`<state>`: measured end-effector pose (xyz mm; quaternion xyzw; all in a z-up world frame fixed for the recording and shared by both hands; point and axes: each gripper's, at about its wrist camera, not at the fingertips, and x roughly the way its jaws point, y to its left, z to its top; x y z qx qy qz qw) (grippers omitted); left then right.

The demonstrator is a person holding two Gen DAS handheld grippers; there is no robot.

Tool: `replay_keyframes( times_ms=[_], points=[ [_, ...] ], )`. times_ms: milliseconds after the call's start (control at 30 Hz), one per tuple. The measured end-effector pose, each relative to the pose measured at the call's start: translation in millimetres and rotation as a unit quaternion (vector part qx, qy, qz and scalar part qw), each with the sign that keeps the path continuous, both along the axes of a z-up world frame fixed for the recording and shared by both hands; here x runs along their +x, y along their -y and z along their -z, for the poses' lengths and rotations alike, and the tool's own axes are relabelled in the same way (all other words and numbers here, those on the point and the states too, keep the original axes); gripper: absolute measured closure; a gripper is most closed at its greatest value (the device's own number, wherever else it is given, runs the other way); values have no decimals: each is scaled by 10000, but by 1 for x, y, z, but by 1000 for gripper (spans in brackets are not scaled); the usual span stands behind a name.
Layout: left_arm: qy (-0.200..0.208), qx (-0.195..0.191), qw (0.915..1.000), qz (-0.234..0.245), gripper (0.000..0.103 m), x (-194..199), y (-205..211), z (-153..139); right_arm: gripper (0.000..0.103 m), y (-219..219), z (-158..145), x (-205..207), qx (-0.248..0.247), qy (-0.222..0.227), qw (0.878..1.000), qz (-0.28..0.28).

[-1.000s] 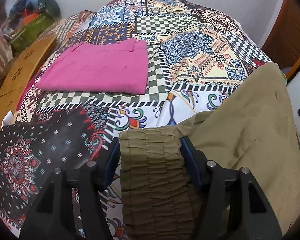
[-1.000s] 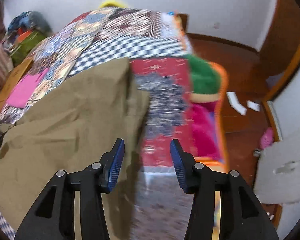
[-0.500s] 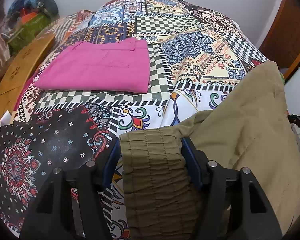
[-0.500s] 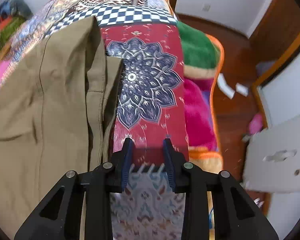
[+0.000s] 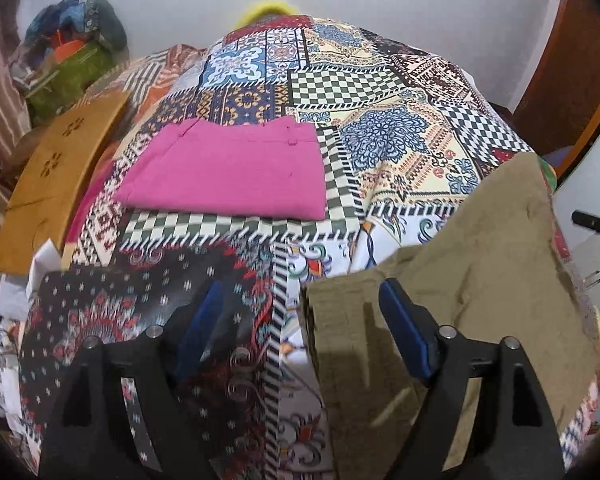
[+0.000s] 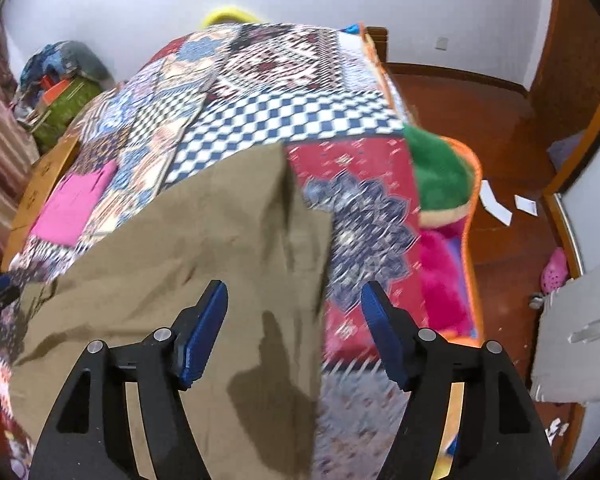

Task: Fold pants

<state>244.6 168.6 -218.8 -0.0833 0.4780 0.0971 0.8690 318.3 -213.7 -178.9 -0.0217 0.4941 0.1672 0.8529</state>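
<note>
The olive-green pants [image 5: 480,272] lie spread on the patchwork bedspread [image 5: 380,92], their elastic waistband at the near edge. They also show in the right wrist view [image 6: 188,264], reaching toward the bed's right side. My left gripper [image 5: 300,312] is open and empty, its right finger above the waistband corner. My right gripper [image 6: 294,316] is open and empty, hovering above the near part of the pants.
Folded pink pants [image 5: 228,172] lie on the bed's left half. A wooden board [image 5: 56,184] and a pile of bags [image 5: 72,60] stand at the left. A green and pink blanket [image 6: 440,184] hangs off the bed's right edge above the wooden floor [image 6: 500,128].
My left gripper has let go of the olive waistband and opened, shifting left. My right gripper has opened wide and pulled back and up from the bed's edge.
</note>
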Motion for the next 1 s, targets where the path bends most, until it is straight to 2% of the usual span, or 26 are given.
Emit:
replay_keyframes(
  times_ms=[200, 400, 467, 500, 567, 600, 700, 767, 900, 1000],
  points=[
    [-34, -363, 9992, 156, 19, -35, 20, -3, 37, -30, -4, -50, -135, 70, 9986, -515],
    [-116, -422, 9979, 477, 17, -54, 53, 6, 37, -86, 12, -97, 159, -353, 9880, -1494],
    [-236, -333, 9978, 518, 16, -57, 60, 16, 37, -103, 26, -108, 18, -528, 9837, -1716],
    [-286, -148, 9980, 538, 14, -58, 64, 23, 37, -107, 32, -109, -115, -527, 9835, -1727],
    [-242, 79, 9982, 542, 2, -61, 65, 32, 35, -106, 40, -114, -215, -469, 9845, -1676],
    [-193, 6, 9987, 479, 2, -63, 61, 35, 35, -103, 41, -114, -189, -502, 9850, -1638],
    [-285, -621, 9972, 290, 2, -63, 44, 38, 34, -89, 41, -113, -119, -659, 9859, -1536],
    [-195, -708, 9968, 299, 3, -61, 39, 28, 32, -79, 42, -115, -133, -668, 9870, -1457],
    [136, -143, 9993, 329, 4, -49, 39, -2, 24, -66, 45, -119, 79, -792, 9901, -1155],
    [238, 16, 9990, 389, 4, -23, 33, -12, 24, -65, 47, -120, 162, -774, 9909, -1088]
  ],
)
